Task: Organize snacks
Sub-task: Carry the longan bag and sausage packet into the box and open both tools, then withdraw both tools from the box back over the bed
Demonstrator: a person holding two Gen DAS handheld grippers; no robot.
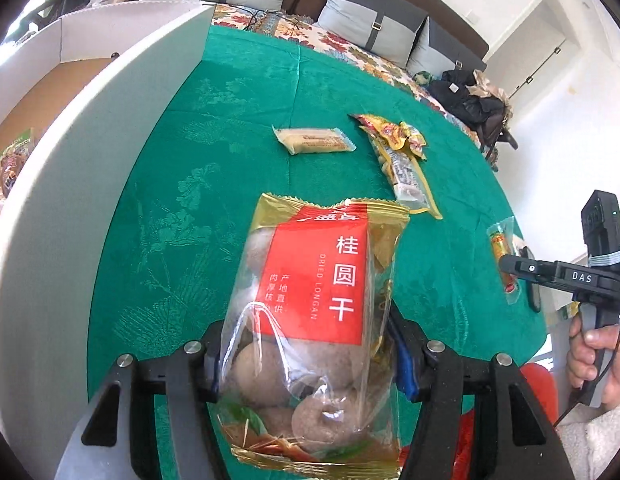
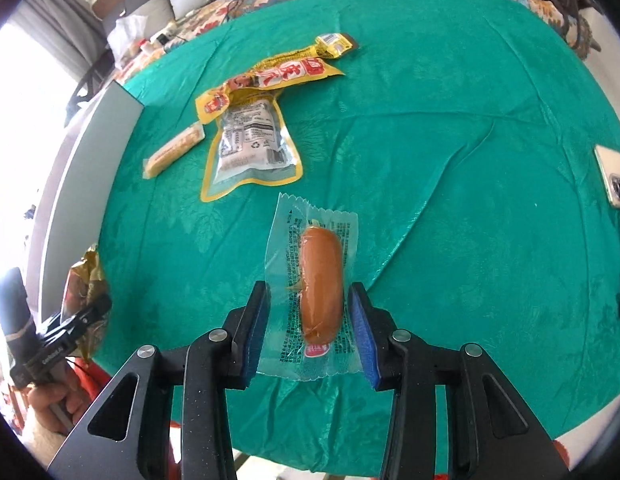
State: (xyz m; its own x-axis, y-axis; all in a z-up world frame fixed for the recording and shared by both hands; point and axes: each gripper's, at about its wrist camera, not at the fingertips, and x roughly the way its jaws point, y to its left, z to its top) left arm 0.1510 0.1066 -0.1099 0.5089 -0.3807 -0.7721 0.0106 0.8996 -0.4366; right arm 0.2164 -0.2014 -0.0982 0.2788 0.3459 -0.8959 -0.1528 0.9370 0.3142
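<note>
My left gripper (image 1: 306, 364) is shut on a dried longan bag (image 1: 310, 320) with a red label, held above the green tablecloth (image 1: 190, 208). My right gripper (image 2: 308, 328) is open, its blue pads either side of a wrapped sausage (image 2: 319, 284) lying on the cloth; the pads stand apart from the sausage itself. The sausage also shows beside the right gripper in the left wrist view (image 1: 503, 258). A white cardboard box (image 1: 70, 152) stands at the left, with a snack packet (image 1: 10, 164) inside.
On the cloth lie a cream wrapped bar (image 1: 313, 141), a yellow-edged pouch (image 2: 252, 144) and a yellow-red packet (image 2: 278, 74). A small yellow packet (image 2: 335, 45) lies farther back. A phone (image 2: 611, 180) rests at the right edge. A sofa with cushions (image 1: 369, 20) stands behind.
</note>
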